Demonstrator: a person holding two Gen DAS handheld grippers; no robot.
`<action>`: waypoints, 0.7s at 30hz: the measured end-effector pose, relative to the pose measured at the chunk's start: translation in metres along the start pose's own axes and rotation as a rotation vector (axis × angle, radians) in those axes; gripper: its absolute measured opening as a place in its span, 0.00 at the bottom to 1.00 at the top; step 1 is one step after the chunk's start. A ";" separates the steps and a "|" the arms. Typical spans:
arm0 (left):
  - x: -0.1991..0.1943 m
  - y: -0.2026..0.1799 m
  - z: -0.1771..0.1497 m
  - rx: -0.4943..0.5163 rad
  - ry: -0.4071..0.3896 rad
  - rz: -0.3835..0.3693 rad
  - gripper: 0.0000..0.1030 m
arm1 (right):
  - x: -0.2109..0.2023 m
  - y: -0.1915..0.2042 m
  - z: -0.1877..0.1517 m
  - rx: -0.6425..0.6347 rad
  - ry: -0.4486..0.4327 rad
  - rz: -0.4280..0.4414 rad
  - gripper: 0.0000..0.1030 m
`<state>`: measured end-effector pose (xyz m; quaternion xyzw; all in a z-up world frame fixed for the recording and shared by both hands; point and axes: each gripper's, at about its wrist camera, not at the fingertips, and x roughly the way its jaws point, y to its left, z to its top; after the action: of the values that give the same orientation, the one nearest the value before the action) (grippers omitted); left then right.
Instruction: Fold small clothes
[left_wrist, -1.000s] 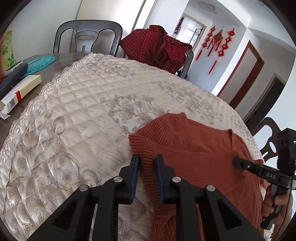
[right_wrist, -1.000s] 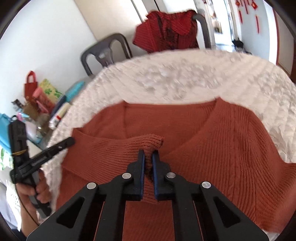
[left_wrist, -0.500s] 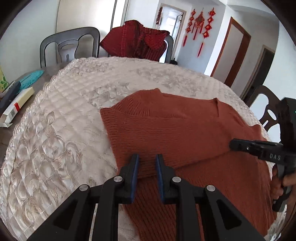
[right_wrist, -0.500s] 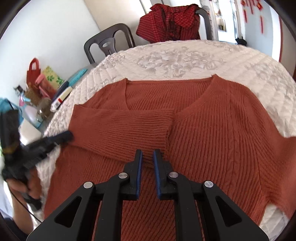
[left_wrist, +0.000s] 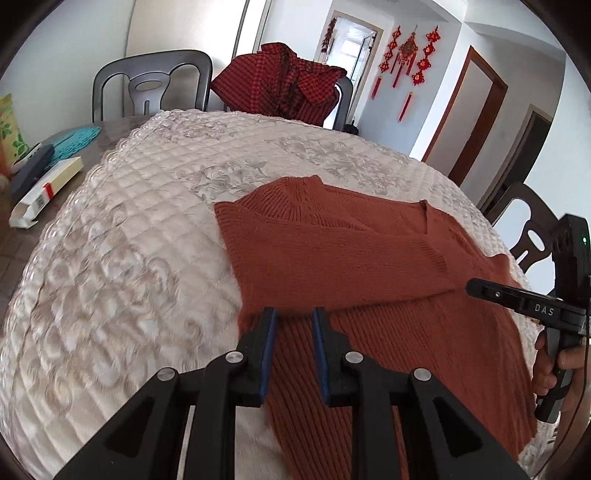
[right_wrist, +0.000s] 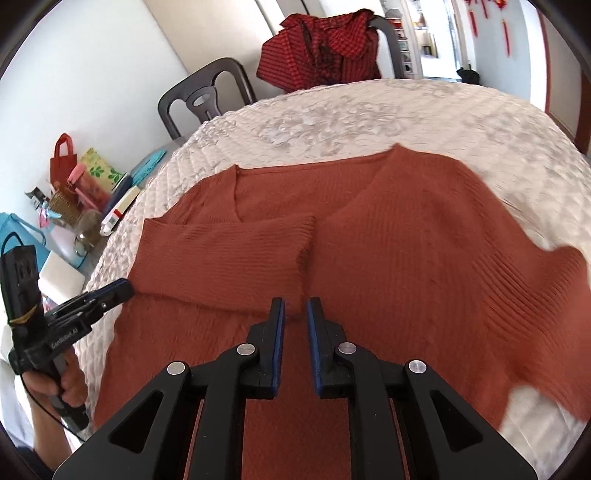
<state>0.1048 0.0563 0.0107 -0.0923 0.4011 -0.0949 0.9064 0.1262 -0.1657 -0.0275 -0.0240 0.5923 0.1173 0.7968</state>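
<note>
Your one rust-orange knit sweater (left_wrist: 369, 280) lies flat on the quilted cream cover (left_wrist: 122, 236) of the counter, neckline toward the far side. One sleeve (right_wrist: 225, 254) is folded across the chest, its cuff ending near the middle of the body. The other sleeve (right_wrist: 546, 295) spreads out toward the cover's right edge as your right camera sees it.

Your left tongs (left_wrist: 293, 321) hang over the sweater's left side, just below the lower edge of the folded sleeve. Their jaws are opening, with nothing between them. Your right tongs (right_wrist: 294, 312) hover over the middle of the sweater below the cuff. Their jaws stand a narrow gap apart and grip no cloth.

The cover beyond the neckline is bare up to its scalloped far edge, so there is wide room there. To the left of the sweater the cover is also bare to its edge. Past that edge the bare counter (left_wrist: 22, 236) carries a white carton (left_wrist: 44, 190) and, further back, a teal mat (left_wrist: 75, 138).

You can count three dark chairs: one (left_wrist: 151, 86) behind the counter, one (left_wrist: 341, 107) draped with a red checked garment (left_wrist: 280, 83), one (left_wrist: 528, 230) at the right.
</note>
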 end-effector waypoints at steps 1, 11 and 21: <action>-0.005 -0.002 -0.003 -0.001 -0.006 -0.002 0.29 | -0.006 -0.001 -0.003 0.004 -0.009 0.003 0.12; -0.030 -0.027 -0.029 0.013 -0.027 0.001 0.48 | -0.063 -0.016 -0.057 0.023 -0.072 -0.043 0.24; -0.023 -0.051 -0.037 0.066 -0.004 -0.025 0.51 | -0.083 -0.034 -0.083 0.071 -0.086 -0.109 0.41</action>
<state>0.0569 0.0092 0.0155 -0.0673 0.3947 -0.1192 0.9086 0.0329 -0.2269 0.0228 -0.0228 0.5591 0.0538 0.8270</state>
